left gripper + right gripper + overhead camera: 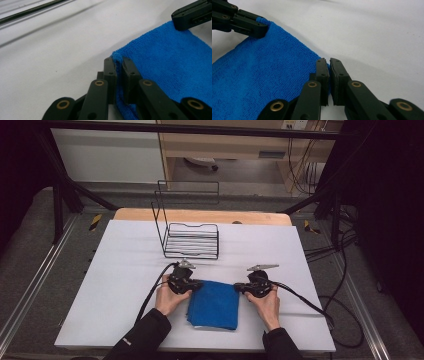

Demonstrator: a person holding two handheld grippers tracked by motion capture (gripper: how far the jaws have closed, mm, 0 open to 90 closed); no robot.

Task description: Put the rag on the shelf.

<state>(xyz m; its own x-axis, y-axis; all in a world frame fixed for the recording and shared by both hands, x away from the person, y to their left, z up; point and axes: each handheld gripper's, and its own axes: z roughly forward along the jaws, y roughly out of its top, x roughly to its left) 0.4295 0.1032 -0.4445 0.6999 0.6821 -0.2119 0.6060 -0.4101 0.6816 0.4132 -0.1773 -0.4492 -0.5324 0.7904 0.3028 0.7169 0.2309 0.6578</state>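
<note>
Your blue terry cloth lies folded, seemingly in several layers, flat on the white tabletop near its front edge. Its two far corners are lifted slightly, one pinched in each of your tongs.

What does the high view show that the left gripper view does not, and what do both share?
High view alone: the wire rack standing beyond the cloth, the person's hands and sleeves, the wooden table edge, and the floor with cables.

Left gripper view alone: a close look at the left gripper, its jaws pinched on a corner of the cloth with a fold of blue pile between the pads.

Both: the blue cloth lying on the white table cover, and the right gripper gripping the cloth's other far corner.
</note>
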